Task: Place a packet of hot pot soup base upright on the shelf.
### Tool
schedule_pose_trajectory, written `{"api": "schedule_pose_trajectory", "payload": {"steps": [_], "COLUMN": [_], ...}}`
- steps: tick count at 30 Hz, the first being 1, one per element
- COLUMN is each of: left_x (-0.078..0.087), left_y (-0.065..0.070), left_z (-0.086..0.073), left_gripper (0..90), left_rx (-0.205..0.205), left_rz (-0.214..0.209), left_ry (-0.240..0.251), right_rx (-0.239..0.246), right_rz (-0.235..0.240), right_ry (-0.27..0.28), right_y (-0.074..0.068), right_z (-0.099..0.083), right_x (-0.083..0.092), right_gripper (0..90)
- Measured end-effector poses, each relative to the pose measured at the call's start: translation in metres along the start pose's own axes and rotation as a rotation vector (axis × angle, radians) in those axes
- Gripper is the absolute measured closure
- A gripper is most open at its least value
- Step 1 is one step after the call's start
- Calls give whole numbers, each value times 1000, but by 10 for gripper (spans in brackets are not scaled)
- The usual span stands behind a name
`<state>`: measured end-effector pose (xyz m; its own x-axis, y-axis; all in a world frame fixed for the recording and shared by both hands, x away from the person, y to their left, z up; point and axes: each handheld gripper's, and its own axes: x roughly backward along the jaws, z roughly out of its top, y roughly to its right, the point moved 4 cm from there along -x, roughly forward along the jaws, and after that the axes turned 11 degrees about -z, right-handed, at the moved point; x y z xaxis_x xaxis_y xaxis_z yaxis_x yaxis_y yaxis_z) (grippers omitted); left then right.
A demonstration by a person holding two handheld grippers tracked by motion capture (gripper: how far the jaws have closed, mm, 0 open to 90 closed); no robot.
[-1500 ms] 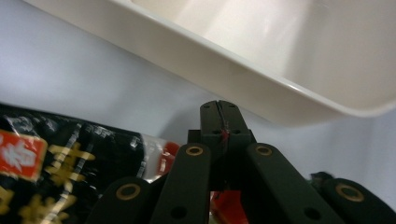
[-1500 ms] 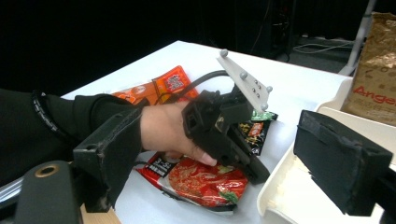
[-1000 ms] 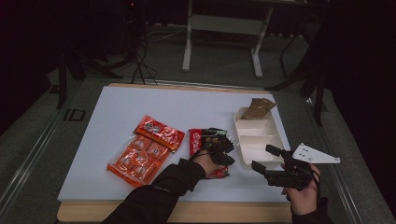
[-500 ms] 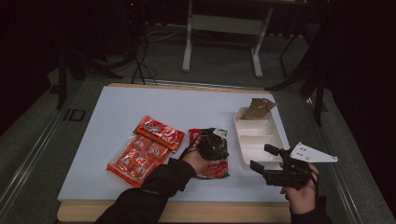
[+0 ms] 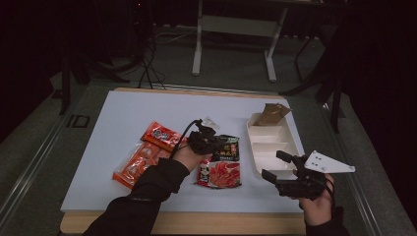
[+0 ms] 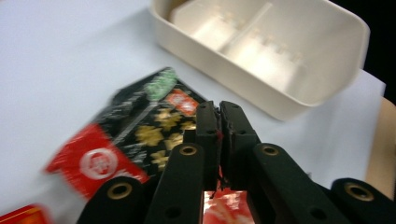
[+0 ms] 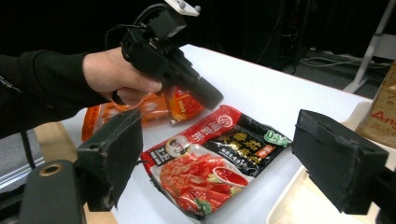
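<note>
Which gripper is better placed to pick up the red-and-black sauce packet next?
Probably right. The right gripper has its jaws open and facing the red-and-black sauce packet, beside the white divided tray. The left gripper hovers over the packet with jaws shut.

Only "An" legible on the brown packet (image 7: 380, 114).

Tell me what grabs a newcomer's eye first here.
The red and black sauce packet lies flat at the table's middle, with the left gripper shut just above it. To its right sits the cream divided tray, and the right gripper waits open beside it.
</note>
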<state>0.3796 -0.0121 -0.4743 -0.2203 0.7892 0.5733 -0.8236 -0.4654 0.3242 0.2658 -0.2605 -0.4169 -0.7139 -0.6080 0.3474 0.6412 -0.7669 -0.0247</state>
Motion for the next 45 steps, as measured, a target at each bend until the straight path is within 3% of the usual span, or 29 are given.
{"api": "schedule_pose_trajectory", "payload": {"steps": [4, 5, 8, 15, 18, 22, 29, 36, 42, 45], "left_x": [5, 11, 12, 10, 7, 1, -14, -25, -32, -38], "left_y": [-6, -16, -27, -50, -60, -71, -85, -91, -97, -96], "left_z": [-1, -3, -6, -19, -25, -31, -34, -36, -42, -46], "left_gripper": [865, 865, 823, 773, 694, 665, 612, 588, 553, 549], "left_rx": [2, 19, 34, 84, 106, 138, 182, 180, 215, 224], "left_rz": [20, 35, 62, 106, 123, 139, 168, 208, 208, 188], "left_ry": [17, 43, 56, 67, 69, 74, 48, 12, -38, -61], "right_rx": [5, 5, -5, -2, -7, 7, 20, 12, 11, 12], "right_rz": [-5, -5, -11, -7, -26, -44, -32, -26, -24, -22], "right_ry": [2, 2, -6, 9, 18, 4, -9, -20, -26, -30], "right_y": [-1, -1, -2, -7, -7, -9, -12, -10, -10, -11], "right_z": [1, 1, 2, 2, 3, 1, -1, -4, -6, -6], "right_x": [-1, -1, -2, -2, -2, -5, -9, -11, -13, -13], "right_gripper": [163, 163, 158, 123, 110, 110, 112, 112, 112, 112]}}
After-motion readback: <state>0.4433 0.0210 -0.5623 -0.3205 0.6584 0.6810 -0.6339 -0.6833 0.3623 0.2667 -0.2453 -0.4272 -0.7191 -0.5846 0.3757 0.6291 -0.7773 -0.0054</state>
